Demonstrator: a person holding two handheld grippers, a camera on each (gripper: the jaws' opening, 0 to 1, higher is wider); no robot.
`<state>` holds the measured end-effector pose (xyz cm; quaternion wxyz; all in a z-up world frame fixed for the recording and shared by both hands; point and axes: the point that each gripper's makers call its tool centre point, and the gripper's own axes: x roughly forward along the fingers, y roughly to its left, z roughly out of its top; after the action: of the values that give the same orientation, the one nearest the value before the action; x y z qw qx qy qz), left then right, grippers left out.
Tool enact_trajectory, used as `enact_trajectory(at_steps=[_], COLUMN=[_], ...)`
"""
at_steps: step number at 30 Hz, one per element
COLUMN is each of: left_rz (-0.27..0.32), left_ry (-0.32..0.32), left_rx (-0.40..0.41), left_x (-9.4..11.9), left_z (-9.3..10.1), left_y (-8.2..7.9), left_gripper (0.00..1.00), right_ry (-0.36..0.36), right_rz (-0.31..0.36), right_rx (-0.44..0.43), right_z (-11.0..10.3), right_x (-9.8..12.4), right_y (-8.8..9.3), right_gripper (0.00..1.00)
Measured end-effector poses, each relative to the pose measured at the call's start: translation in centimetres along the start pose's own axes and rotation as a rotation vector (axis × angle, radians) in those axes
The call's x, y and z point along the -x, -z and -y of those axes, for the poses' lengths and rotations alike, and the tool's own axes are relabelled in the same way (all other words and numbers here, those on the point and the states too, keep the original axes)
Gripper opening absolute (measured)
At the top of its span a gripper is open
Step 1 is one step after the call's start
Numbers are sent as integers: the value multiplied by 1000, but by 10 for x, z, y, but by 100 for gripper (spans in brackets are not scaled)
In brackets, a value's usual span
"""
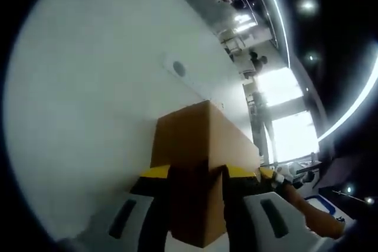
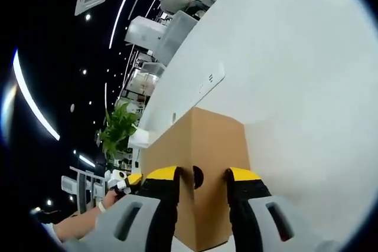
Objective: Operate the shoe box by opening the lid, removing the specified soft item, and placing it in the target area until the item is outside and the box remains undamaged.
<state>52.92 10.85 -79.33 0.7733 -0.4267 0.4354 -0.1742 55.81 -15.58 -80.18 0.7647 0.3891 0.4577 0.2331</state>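
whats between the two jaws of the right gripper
In the right gripper view, the end of the brown shoe box sits between the right gripper jaws, its round finger hole centred in the gap.

Your shoe box (image 1: 198, 146) is plain brown cardboard, matt and uncoated, with smooth faces and crisp folded edges. The bench (image 1: 88, 104) under it reads as a smooth white laminate with a soft satin sheen, though the fisheye blur makes that uncertain. On your left tool (image 1: 196, 176) and right tool (image 2: 201, 176), the fingers look like matt black rubber capped with glossy yellow plastic, above smooth grey plastic bodies.
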Motion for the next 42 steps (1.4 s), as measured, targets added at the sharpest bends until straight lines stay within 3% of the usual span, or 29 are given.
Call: enact_trajectory(at_steps=[42], left_rz=[-17], left_ry=[-11], left_rx=[-1], left_x=[0], left_z=[-1], left_y=[3], left_gripper=[33], right_ry=[-12], right_rz=[21], right_rx=[11], right_z=[3], right_x=[-1], right_y=[0], right_gripper=[31])
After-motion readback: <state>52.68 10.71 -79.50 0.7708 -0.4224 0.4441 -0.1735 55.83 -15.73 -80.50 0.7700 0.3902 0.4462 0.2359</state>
